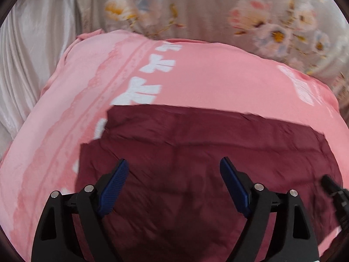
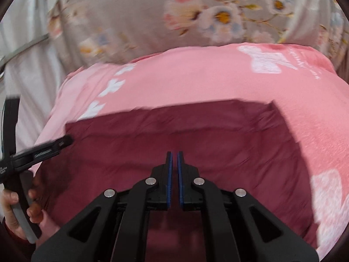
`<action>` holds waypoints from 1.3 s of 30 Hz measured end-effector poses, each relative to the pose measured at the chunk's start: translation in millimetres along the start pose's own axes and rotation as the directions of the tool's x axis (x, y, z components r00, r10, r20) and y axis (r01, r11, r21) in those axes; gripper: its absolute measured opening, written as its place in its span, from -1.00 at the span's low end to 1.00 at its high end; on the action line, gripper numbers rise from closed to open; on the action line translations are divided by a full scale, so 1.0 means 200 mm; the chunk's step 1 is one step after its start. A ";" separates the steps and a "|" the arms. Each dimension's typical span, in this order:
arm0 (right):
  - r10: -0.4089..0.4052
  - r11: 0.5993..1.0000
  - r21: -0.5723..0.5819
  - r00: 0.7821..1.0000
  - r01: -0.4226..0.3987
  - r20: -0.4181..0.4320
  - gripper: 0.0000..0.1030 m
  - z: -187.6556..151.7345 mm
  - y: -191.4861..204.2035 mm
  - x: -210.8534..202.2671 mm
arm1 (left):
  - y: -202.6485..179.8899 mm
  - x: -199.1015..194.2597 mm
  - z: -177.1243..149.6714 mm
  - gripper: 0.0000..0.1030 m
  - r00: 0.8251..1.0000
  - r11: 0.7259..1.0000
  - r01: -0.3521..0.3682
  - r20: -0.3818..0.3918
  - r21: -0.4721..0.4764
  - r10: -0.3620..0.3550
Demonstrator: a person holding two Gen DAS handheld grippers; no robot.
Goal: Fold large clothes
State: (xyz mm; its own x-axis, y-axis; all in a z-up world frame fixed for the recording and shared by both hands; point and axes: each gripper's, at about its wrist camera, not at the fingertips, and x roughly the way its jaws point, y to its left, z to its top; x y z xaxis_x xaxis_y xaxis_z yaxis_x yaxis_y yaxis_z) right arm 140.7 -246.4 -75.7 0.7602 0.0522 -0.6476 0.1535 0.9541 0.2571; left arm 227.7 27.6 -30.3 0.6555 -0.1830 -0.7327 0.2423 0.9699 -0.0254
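A dark maroon garment [image 1: 196, 152] lies flat and folded into a rough rectangle on a pink blanket [image 1: 218, 76]. It also shows in the right wrist view [image 2: 174, 131]. My left gripper [image 1: 174, 166] is open and empty, hovering over the garment's near part. My right gripper [image 2: 174, 155] is shut with nothing between its blue pads, above the garment's middle. The left gripper also shows at the left edge of the right wrist view [image 2: 43, 150], held by a hand [image 2: 13, 207]. The right gripper's tip shows at the right edge of the left wrist view [image 1: 333, 187].
The pink blanket [image 2: 218, 76] has white bow prints and lies over a beige floral sheet [image 1: 207, 11]. The sheet also shows in the right wrist view [image 2: 141, 11]. Pale satin fabric [image 1: 32, 54] lies at the left.
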 end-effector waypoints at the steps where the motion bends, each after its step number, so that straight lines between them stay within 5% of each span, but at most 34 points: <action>1: 0.013 1.000 -0.004 1.000 -0.013 -0.019 -0.91 -0.04 0.04 0.01 | -0.07 -0.02 -0.05 0.60 1.000 0.999 0.006 -0.005 0.035 -0.006; 8: -0.027 0.999 -0.045 0.997 0.024 -0.067 -0.92 -0.17 0.09 0.07 | -0.22 0.04 -0.27 0.62 0.999 0.997 -0.030 -0.039 0.068 0.033; 26: -0.124 0.987 -0.111 0.990 0.116 -0.066 -0.93 -0.26 0.17 0.17 | -0.24 0.08 -0.33 0.69 0.995 0.993 -0.095 0.023 0.075 0.094; 34: -0.010 0.998 -0.068 0.998 0.006 -0.063 -0.90 -0.31 0.26 -0.04 | 0.17 -0.23 -0.42 0.69 0.999 0.993 -0.050 -0.007 -0.105 0.050; 39: -0.038 0.991 -0.129 0.997 0.028 -0.069 -0.90 -0.38 0.36 -0.06 | 0.62 -0.29 -0.53 0.68 0.997 0.931 -0.048 -0.068 -0.361 0.025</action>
State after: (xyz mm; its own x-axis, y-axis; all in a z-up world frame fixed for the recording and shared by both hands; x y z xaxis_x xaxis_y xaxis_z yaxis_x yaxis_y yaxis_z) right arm 94.5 -156.7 -103.3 0.7087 0.0365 -0.7046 0.0922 0.9853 0.1437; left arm 142.6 175.5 -63.0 0.6111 -0.1471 -0.7778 -0.0645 0.9701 -0.2341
